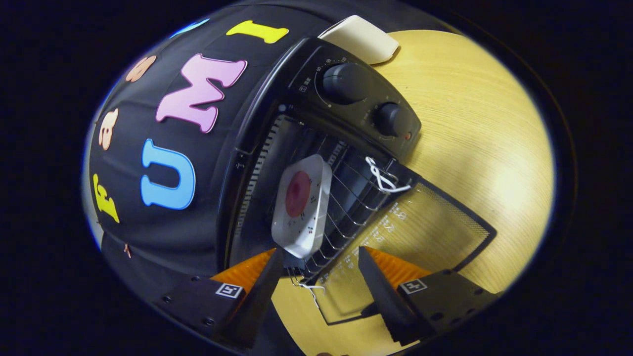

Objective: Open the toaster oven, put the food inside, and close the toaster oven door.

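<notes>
The black toaster oven [301, 69] stands open, its glass door [425, 222] folded down flat over the wooden table. A white square plate [316, 222] carrying a round red piece of food [298, 193] rests on the wire rack [358, 198] inside the oven mouth. My gripper [320, 252] is open just in front of the rack's front edge. One fingertip [274, 262] is close beside the plate's near corner; the other fingertip [368, 262] is over the door glass. Nothing is pressed between them.
Two black knobs [344, 81] [393, 119] sit on the oven's control panel. White string [383, 180] is tied to the rack by the door hinge. A pale object [361, 37] lies behind the oven. The light wooden table [474, 128] stretches beyond the door.
</notes>
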### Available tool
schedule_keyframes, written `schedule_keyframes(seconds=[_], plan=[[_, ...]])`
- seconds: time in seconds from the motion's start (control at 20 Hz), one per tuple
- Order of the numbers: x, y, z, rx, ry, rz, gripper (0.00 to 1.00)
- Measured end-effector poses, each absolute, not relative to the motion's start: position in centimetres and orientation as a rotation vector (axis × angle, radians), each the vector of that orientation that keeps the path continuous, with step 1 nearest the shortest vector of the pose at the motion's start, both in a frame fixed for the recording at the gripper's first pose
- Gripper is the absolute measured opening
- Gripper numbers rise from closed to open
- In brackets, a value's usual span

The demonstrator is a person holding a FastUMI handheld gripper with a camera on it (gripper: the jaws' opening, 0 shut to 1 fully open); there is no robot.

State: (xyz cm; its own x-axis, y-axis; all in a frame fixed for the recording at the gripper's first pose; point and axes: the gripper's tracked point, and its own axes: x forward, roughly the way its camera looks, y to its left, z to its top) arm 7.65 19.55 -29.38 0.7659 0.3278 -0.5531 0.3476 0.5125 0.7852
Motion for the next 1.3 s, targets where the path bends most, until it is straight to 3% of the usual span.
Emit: schedule_keyframes(seconds=[0.55,0.75,1.3], plan=[[-1.6,19.8,-25.9,0.507,0.712,0.299,0.98],[-3.5,18.4,-27.2,0.274,0.675,0.303,0.98],[-5.2,16.3,-36.5,-0.014,0.855,0.161,0.99]])
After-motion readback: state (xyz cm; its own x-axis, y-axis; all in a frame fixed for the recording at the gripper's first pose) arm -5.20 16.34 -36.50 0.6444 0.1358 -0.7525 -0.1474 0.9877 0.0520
